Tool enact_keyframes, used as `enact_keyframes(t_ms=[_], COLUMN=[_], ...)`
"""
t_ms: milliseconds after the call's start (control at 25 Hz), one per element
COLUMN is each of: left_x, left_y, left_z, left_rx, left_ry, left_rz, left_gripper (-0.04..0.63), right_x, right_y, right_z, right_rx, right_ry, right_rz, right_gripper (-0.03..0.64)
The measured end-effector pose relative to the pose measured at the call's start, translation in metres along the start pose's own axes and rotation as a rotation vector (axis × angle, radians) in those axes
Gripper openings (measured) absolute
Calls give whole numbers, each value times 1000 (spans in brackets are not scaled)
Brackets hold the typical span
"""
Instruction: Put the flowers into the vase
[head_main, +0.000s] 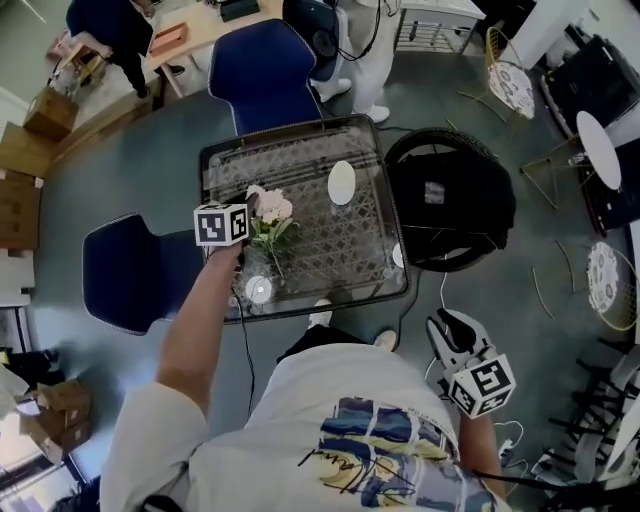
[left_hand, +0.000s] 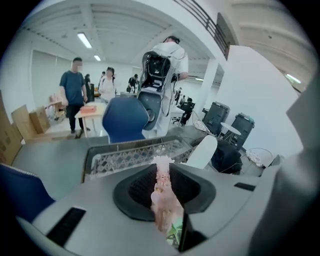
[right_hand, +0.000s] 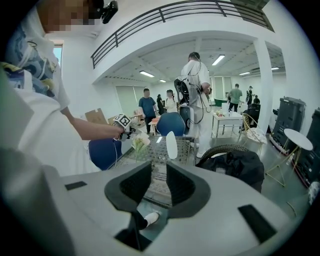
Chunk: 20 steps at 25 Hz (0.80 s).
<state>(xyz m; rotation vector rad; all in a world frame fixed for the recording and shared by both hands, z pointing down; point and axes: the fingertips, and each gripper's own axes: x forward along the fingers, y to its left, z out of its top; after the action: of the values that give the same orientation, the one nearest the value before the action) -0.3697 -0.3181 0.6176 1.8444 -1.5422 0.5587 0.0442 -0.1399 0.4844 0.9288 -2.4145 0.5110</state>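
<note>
Head view: the glass-topped bench (head_main: 365, 250) carries the white vase (head_main: 341, 183) near its middle, with the flowers (head_main: 272, 210) held above the bench, left of that vase. The left gripper (left_hand: 161, 172) has its jaws pinching the flowers at the blooms (stems hanging free for insertion, I judge). The right gripper (right_hand: 159, 172) hangs aside, jaws spread, empty.

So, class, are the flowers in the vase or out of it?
Out: the left gripper holds the flowers above the table, apart from the white vase.
</note>
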Motion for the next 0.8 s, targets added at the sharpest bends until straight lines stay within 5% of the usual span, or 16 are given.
enact_keyframes(t_ms=[480,800], left_x=[-104,-117], left_y=[-119,-188], left_z=[153,218], left_rx=[230,317], left_ry=[-411,-538], left_rz=[0,-55], left_gripper=[81,81], right_x=[-38,-58], right_y=[-41,-63], right_z=[-22,-26], right_rx=[-3,-5], right_ry=[-44,-60], right_rz=[36,15], right_gripper=[87,87])
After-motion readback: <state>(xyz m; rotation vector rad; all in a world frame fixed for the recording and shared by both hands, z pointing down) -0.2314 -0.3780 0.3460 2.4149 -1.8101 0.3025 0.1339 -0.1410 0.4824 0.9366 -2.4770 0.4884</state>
